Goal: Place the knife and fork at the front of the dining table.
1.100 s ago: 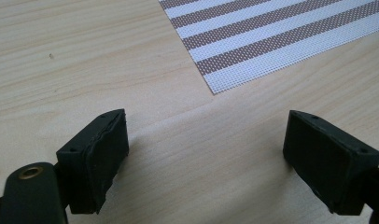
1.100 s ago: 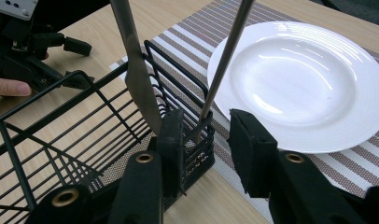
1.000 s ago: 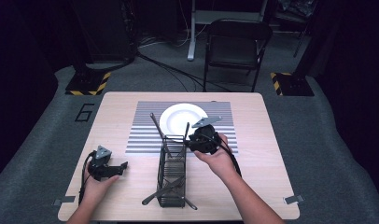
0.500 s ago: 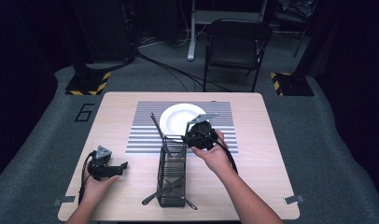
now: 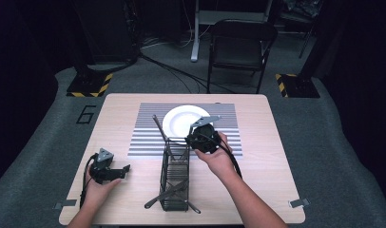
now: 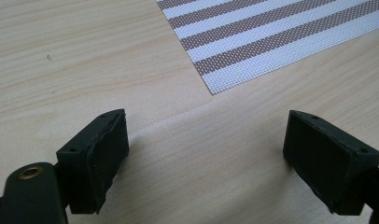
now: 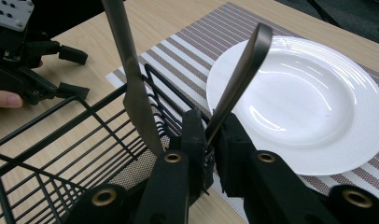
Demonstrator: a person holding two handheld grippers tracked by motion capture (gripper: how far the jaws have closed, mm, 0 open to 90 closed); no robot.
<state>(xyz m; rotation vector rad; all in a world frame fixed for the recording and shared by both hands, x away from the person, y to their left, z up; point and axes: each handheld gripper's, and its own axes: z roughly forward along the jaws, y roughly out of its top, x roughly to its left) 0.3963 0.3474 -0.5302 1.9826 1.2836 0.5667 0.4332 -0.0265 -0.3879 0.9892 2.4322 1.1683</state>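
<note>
A black wire basket [image 5: 174, 175] stands lengthwise at the table's middle, and its far end reaches a white plate [image 5: 184, 121] on a striped placemat [image 5: 143, 137]. My right gripper [image 5: 200, 137] is at that far end. Its jaws have just been closing and now pinch a dark metal utensil handle [image 7: 241, 65], with the right gripper [image 7: 213, 135] shut on it. A knife [image 7: 131, 88] leans upright in the basket [image 7: 61, 140] beside it. My left gripper [image 5: 127, 169] rests at the front left, and the left gripper [image 6: 201, 154] is open over bare wood.
More utensils [image 5: 167, 192] lie across the basket's near end. A placemat corner [image 6: 271, 37] lies ahead of the left jaws. A folding chair [image 5: 241, 45] stands on the floor beyond the table's far edge.
The right gripper has edged slightly left to the basket's far end, and its jaws have closed onto the utensil handle. The left hand has kept still.
</note>
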